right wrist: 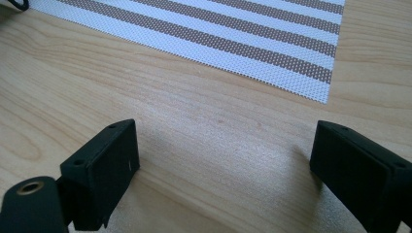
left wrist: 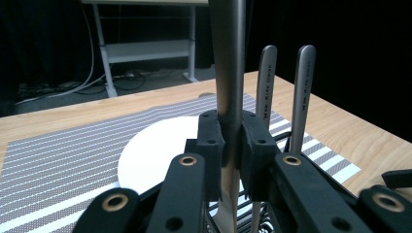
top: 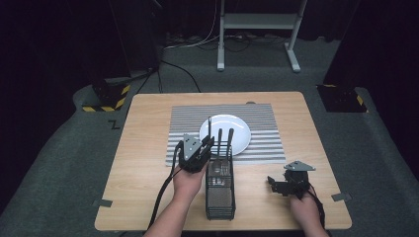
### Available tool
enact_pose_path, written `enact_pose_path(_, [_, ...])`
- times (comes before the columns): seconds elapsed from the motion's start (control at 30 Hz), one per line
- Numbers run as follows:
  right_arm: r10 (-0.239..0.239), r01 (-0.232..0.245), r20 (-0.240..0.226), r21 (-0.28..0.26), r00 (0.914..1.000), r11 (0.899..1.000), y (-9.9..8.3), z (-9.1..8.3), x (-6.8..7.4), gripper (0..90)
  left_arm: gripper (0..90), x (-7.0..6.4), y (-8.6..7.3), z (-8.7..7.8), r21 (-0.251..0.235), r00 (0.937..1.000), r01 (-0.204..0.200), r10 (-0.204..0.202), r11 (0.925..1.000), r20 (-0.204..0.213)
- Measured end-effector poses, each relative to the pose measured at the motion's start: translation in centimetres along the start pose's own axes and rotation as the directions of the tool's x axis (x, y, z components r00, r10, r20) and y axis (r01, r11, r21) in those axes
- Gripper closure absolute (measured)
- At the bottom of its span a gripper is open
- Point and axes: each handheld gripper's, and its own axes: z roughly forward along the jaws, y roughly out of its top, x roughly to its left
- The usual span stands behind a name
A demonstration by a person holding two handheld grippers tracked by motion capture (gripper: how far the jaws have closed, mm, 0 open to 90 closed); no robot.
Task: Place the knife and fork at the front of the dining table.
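My left gripper [top: 209, 144] [left wrist: 228, 138] is shut on the handle of a metal utensil [top: 209, 129] [left wrist: 228, 73], held upright at the far end of a black wire cutlery basket [top: 220, 192]. Its lower end is hidden, so I cannot tell what kind it is. Two more utensil handles [top: 225, 138] [left wrist: 284, 92] stand upright in the basket just to the right. A white plate [top: 236, 129] [left wrist: 155, 150] lies on a striped placemat [top: 188, 123] [left wrist: 58, 160] behind the basket. My right gripper [top: 273, 184] [right wrist: 223, 155] is open low over bare wood, right of the basket.
The wooden table [top: 143, 163] [right wrist: 194, 97] has the placemat's near right corner [right wrist: 311, 82] just ahead of the right gripper. Grey tape tabs [top: 102, 203] mark the front corners. Beyond the table are a metal stand [top: 257, 22] and floor cables.
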Motion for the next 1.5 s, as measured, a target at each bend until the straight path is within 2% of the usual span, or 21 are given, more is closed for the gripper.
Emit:
enact_pose_path(0.2, [0.000, 0.000, -0.001, 0.000, 1.0000, 1.000, 0.0, 0.0, 0.0, 10.1, 80.9, -0.3, -0.3, -0.6, -0.021, 0.9995, 0.006, -0.006, 0.9998, -0.030])
enact_pose_path(0.47, [0.000, 0.000, -0.001, 0.000, 1.0000, 1.000, 0.0, 0.0, 0.0, 10.1, 81.3, -0.5, -0.2, -1.1, -0.053, 0.9993, 0.003, -0.005, 0.9986, -0.038])
enact_pose_path(0.67, [0.000, 0.000, 0.000, 0.001, 1.0000, 1.000, 0.0, 0.0, 0.0, 10.1, 81.4, -0.6, 0.3, -1.8, -0.095, 0.9994, 0.013, -0.015, 0.9954, -0.030])
enact_pose_path(0.87, [0.000, 0.000, 0.000, 0.000, 1.0000, 1.000, 0.0, 0.0, 0.0, 10.1, 81.4, -0.8, 1.5, -2.8, -0.147, 0.9999, 0.011, -0.012, 0.9891, -0.006])
enact_pose_path(1.0, [0.000, 0.000, -0.001, 0.000, 1.0000, 1.000, 0.0, 0.0, 0.0, 10.1, 81.5, -1.0, 2.8, -3.7, -0.186, 1.0000, 0.001, 0.000, 0.9825, 0.007])
enact_pose_path(1.17, [0.000, 0.000, -0.001, 0.000, 1.0000, 1.000, 0.0, 0.0, 0.0, 10.1, 81.5, -1.4, 4.5, -5.0, -0.241, 0.9996, -0.009, 0.015, 0.9704, 0.022])
enact_pose_path(1.2, [0.000, 0.000, -0.001, 0.000, 1.0000, 1.000, 0.0, 0.0, 0.0, 10.1, 81.5, -1.4, 4.5, -5.0, -0.241, 0.9996, -0.009, 0.015, 0.9704, 0.022])
enact_pose_path(1.23, [0.000, 0.000, -0.001, 0.000, 1.0000, 1.000, 0.0, 0.0, 0.0, 10.1, 81.5, -1.6, 5.2, -5.5, -0.262, 0.9992, -0.024, 0.031, 0.9646, 0.024])
enact_pose_path(1.3, [0.000, 0.000, 0.000, 0.000, 1.0000, 1.000, 0.0, 0.0, 0.0, 10.1, 81.5, -1.7, 5.5, -5.8, -0.272, 0.9991, -0.027, 0.035, 0.9619, 0.024])
enact_pose_path(1.37, [0.000, 0.000, -0.001, 0.000, 1.0000, 1.000, 0.0, 0.0, 0.0, 10.1, 81.6, -2.0, 6.5, -6.6, -0.301, 0.9984, -0.041, 0.051, 0.9526, 0.026])
enact_pose_path(1.47, [0.000, 0.000, -0.001, 0.000, 1.0000, 1.000, 0.0, 0.0, 0.0, 10.1, 81.6, -2.1, 7.2, -7.3, -0.326, 0.9980, -0.047, 0.058, 0.9442, 0.025])
enact_pose_path(1.5, [0.000, 0.000, 0.000, 0.000, 1.0000, 1.000, 0.0, 0.0, 0.0, 10.1, 81.6, -2.1, 7.2, -7.3, -0.326, 0.9980, -0.047, 0.058, 0.9442, 0.025])
